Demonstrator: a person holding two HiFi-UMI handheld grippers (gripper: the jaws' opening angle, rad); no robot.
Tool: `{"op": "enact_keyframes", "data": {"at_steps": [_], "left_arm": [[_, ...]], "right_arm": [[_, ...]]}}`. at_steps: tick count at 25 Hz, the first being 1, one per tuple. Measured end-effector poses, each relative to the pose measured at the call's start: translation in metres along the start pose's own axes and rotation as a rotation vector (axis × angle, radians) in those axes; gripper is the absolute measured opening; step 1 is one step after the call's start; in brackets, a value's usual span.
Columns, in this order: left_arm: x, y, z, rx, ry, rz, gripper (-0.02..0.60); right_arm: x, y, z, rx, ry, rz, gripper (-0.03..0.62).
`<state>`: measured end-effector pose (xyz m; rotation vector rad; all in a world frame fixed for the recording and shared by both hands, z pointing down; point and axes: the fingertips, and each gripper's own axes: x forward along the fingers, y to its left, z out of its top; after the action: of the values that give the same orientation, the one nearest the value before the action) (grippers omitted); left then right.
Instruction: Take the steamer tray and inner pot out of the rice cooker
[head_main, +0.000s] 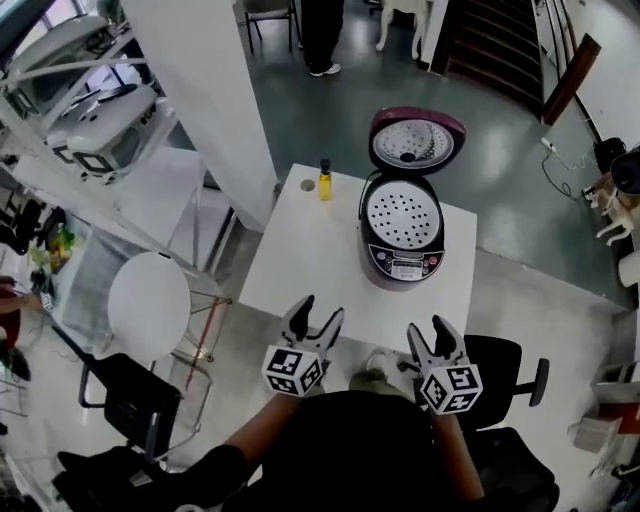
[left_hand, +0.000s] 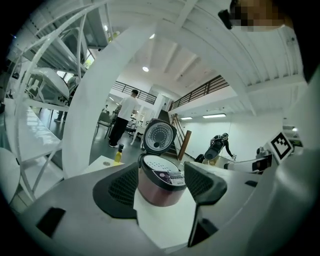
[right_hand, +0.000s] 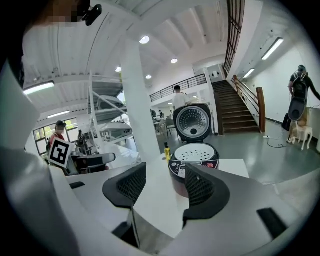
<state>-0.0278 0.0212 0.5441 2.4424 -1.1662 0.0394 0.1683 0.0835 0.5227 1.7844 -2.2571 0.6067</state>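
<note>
A maroon rice cooker (head_main: 400, 262) stands on the white table (head_main: 300, 250) with its lid (head_main: 417, 140) swung up. The white perforated steamer tray (head_main: 402, 215) sits in its mouth and hides the inner pot. My left gripper (head_main: 320, 310) hovers at the table's near edge, open and empty. My right gripper (head_main: 427, 328) is beside it, also open and empty. The left gripper view frames the cooker (left_hand: 160, 182) between the jaws of that gripper (left_hand: 161, 189), well ahead. The right gripper view shows the tray (right_hand: 195, 151) past the right gripper (right_hand: 162, 187).
A small yellow bottle (head_main: 325, 182) stands at the table's far left edge. A round white stool (head_main: 150, 305) and a black chair (head_main: 125, 400) are to the left, another black chair (head_main: 505, 370) to the right. A person (head_main: 322, 40) stands far behind.
</note>
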Motion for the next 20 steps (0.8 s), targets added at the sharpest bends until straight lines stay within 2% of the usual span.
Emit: {"op": "enact_keyframes", "data": {"at_steps": [7,14,20], "left_arm": [[0.041,-0.028,0.009,0.020,-0.001,0.035,0.264],[0.069,-0.047,0.005,0.036,0.035,0.074,0.264],[0.101,-0.054,0.020,0.057,-0.013,0.132,0.264]], "right_arm": [[0.008,-0.069,0.001,0.015,0.020,0.012,0.212],[0.019,-0.110,0.008,0.036,0.017,0.040,0.212],[0.034,-0.136,0.029,0.003,0.007,0.089,0.212]]}}
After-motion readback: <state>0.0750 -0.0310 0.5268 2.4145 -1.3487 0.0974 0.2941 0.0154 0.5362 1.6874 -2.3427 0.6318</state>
